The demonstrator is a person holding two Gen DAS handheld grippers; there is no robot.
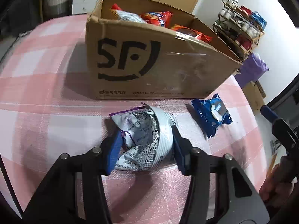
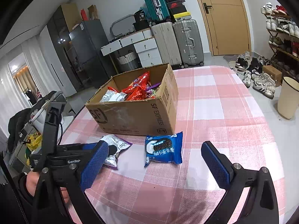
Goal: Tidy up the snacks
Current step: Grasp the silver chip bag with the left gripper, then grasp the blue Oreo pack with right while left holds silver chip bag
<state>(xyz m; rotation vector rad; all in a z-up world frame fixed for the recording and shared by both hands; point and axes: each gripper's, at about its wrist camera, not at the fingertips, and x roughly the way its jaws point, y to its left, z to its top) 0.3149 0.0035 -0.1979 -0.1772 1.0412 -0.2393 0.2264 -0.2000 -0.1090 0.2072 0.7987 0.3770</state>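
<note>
My left tool point(image 1: 145, 145) clenching the crumpled white snack bag point(image 1: 142, 140) on the counter point(image 1: 46, 121), right tool point(image 2: 155, 164) hanging released, blue cookie pack point(image 2: 163, 150) lying just ahead between its fingers.

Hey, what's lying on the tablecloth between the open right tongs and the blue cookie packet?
Nothing: in the right wrist view, only bare pink checked tablecloth lies between the right tongs and the blue cookie packet.

Suitcases point(image 2: 177, 43), shoe rack point(image 1: 241, 28) — door point(image 2: 226, 16)
</note>
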